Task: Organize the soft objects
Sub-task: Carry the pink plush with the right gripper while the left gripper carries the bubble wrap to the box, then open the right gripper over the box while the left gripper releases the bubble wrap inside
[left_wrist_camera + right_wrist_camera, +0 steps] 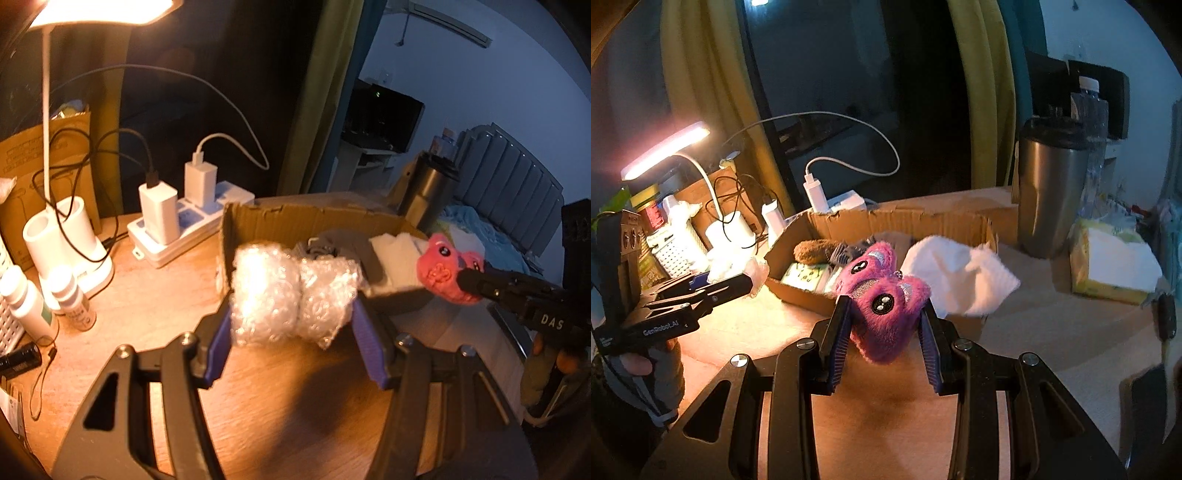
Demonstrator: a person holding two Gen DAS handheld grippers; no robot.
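Right now I have both hands loaded. My left gripper [291, 314] pinches a crumpled wad of clear bubble wrap [291, 295], held just off the near-left corner of the open brown cardboard box [314, 218] on the wooden desk [155, 302]. Judging by looks: very light, springy, slick film; a squeeze across its waist seems the safest hold. Its long axis runs side to side between the pads.

My right gripper [882, 332] is clamped on a fuzzy pink-purple plush toy with button eyes [882, 291], above the box's near edge. I judge it soft, light and grippy, and best taken by the body. Its face points up towards the camera; long axis runs away from me, towards the box. A white fluffy cloth [956, 277] drapes over the box's right corner.
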